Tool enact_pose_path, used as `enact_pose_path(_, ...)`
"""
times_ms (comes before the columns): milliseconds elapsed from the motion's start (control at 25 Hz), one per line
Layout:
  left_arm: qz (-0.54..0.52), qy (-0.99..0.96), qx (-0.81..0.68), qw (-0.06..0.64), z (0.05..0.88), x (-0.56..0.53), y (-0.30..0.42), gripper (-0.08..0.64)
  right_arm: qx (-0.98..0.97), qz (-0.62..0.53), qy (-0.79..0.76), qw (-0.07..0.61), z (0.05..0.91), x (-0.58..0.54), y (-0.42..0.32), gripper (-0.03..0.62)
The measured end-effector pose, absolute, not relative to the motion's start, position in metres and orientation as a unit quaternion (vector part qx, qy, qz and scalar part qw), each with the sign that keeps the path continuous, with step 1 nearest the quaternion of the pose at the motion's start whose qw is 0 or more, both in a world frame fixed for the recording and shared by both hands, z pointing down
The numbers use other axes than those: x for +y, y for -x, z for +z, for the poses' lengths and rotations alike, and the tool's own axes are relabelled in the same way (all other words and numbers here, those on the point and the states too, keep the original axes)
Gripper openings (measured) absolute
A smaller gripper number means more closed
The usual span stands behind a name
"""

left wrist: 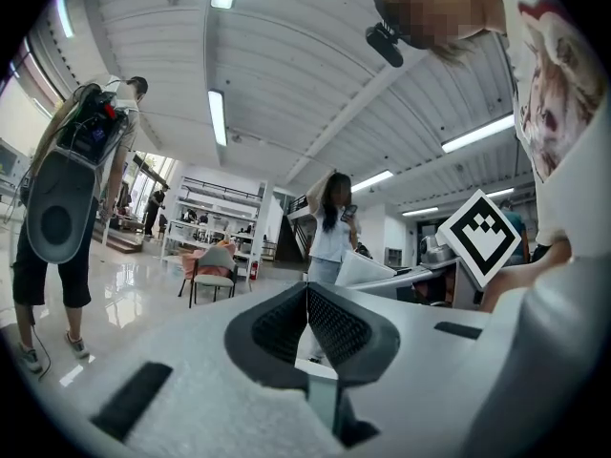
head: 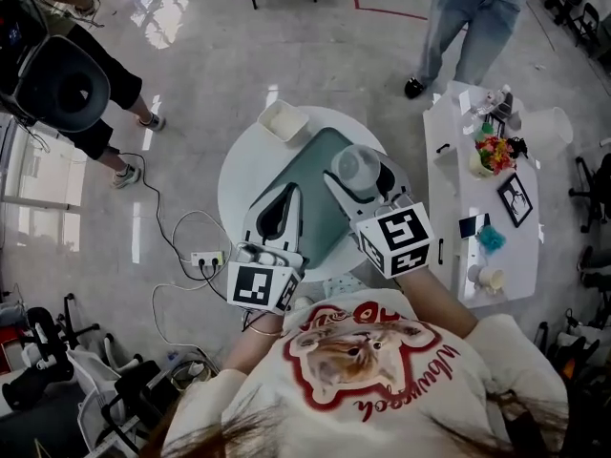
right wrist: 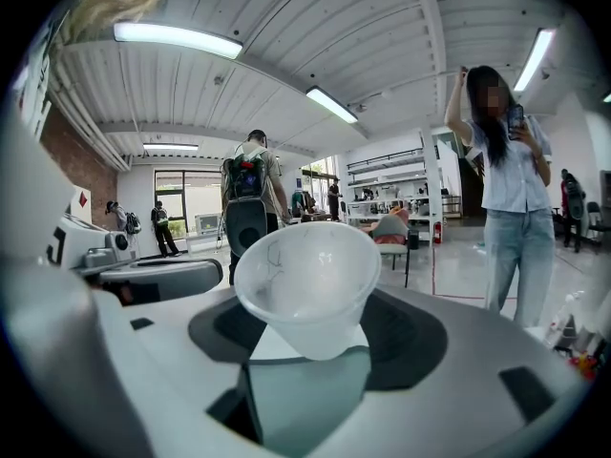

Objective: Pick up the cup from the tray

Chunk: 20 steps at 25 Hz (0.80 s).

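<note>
A clear plastic cup (head: 357, 165) is held over the far right part of the teal tray (head: 325, 213), with my right gripper (head: 363, 177) shut on it. In the right gripper view the cup (right wrist: 307, 280) sits mouth-up between the two jaws, lifted above the tray (right wrist: 305, 399), and my right gripper (right wrist: 310, 337) clasps its lower part. My left gripper (head: 285, 198) hovers over the tray's left edge, shut, with nothing in it. In the left gripper view my left gripper (left wrist: 307, 303) has its dark pads (left wrist: 339, 327) pressed together and points out into the room.
The tray lies on a round white table (head: 239, 175) with a small white dish (head: 284, 120) at its far edge. A long white side table (head: 480, 241) with flowers, a frame and cups stands at the right. People stand around. A power strip (head: 205, 258) and cables lie on the floor to the left.
</note>
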<state>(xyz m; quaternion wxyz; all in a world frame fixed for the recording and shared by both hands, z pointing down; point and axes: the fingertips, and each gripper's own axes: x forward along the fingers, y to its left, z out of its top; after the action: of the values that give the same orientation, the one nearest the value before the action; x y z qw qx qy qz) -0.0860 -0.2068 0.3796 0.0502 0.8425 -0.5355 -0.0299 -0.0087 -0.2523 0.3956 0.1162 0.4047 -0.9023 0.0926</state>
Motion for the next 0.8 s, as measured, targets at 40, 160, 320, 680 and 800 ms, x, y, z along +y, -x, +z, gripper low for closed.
enact_pose_path(40,-0.032,-0.842,-0.536,0.052,0.381,-0.204,0.088,0.015,-0.902,0.091,-0.405,0.117,0.396,-0.250,0.010,0.275)
enact_pose_path(160,-0.036,-0.842,-0.535,0.055,0.384,-0.191,0.096,0.015,-0.900,0.087,-0.409,0.122,0.395,-0.240,0.013,0.275)
enact_pose_path(320,-0.038,-0.846,-0.529,0.054,0.382,-0.166,0.109,0.015,-0.894,0.083,-0.425,0.116,0.386,-0.223,0.019,0.275)
enact_pose_path(680,-0.035,-0.861,-0.507,0.033,0.362,-0.087,0.142,0.015,-0.881,0.077,-0.457,0.095,0.366,-0.141,0.045,0.275)
enact_pose_path(800,-0.032,-0.866,-0.498,0.031,0.361,-0.061,0.144,0.015,-0.878,0.077,-0.463,0.090,0.362,-0.111,0.049,0.276)
